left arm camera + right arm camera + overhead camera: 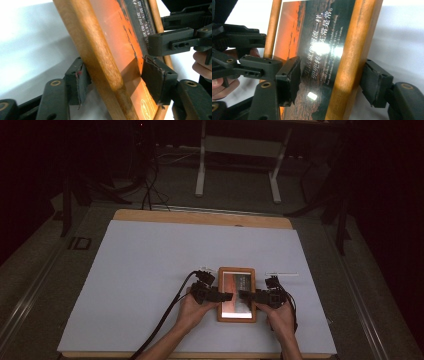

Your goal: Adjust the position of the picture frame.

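While it lay between them, the wooden picture frame (236, 294) showed a glossy orange sunset print with white lettering. The left claw (112, 80) clamped one rail; the right claw (332, 80) clamped the opposite rail.

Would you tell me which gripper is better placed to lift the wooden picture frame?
Neither clearly: the left gripper and the right gripper each straddle a side rail of the wooden picture frame.

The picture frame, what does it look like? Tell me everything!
The picture frame has a brown wooden border around shiny glass, over an orange sunset picture with white writing. It lies flat on the white table, near the front edge. The left gripper straddles its left rail and the right gripper its right rail.
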`<state>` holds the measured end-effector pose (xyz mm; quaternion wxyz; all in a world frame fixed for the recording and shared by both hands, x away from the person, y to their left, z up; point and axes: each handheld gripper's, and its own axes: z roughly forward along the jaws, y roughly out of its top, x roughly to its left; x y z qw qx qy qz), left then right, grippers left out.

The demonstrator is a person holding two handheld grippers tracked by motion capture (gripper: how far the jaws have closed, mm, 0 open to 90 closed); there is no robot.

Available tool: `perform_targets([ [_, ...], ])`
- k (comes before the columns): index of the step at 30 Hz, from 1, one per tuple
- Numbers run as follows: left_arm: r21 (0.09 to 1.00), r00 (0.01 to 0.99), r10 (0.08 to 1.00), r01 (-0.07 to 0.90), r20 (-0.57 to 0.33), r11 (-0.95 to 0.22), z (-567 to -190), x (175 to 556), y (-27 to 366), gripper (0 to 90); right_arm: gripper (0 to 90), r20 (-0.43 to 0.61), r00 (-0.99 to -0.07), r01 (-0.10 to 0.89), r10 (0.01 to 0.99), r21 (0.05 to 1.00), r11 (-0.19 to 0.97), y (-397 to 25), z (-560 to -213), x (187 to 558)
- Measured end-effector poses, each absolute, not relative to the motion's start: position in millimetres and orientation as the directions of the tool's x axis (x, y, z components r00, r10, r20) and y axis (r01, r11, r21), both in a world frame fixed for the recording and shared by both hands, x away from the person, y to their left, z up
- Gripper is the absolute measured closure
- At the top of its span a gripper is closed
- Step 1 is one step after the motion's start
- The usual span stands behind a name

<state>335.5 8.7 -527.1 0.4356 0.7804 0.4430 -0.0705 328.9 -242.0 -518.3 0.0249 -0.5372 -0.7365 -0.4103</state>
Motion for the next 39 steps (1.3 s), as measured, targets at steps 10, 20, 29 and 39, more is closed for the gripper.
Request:
perform_targets([
  [10,0.697,0.594,0.643,0.706,-0.484,-0.127,-505,319,26,55.5,46.3,0.456,-0.465,0.757,0.759,0.649,0.075,-238,-493,318],
  [20,0.724,0.579,0.670,0.684,-0.465,-0.089,-490,313,50,56.4,46.8,0.443,-0.520,0.728,0.731,0.678,0.107,-216,-480,319],
  [29,0.710,0.540,0.688,0.702,-0.484,-0.051,-485,312,85,57.3,47.1,0.463,-0.546,0.723,0.698,0.681,0.114,-186,-479,327],
  [39,0.653,0.470,0.684,0.758,-0.558,0.013,-499,322,121,56.8,48.7,0.487,-0.525,0.756,0.698,0.643,0.119,-149,-489,337],
])
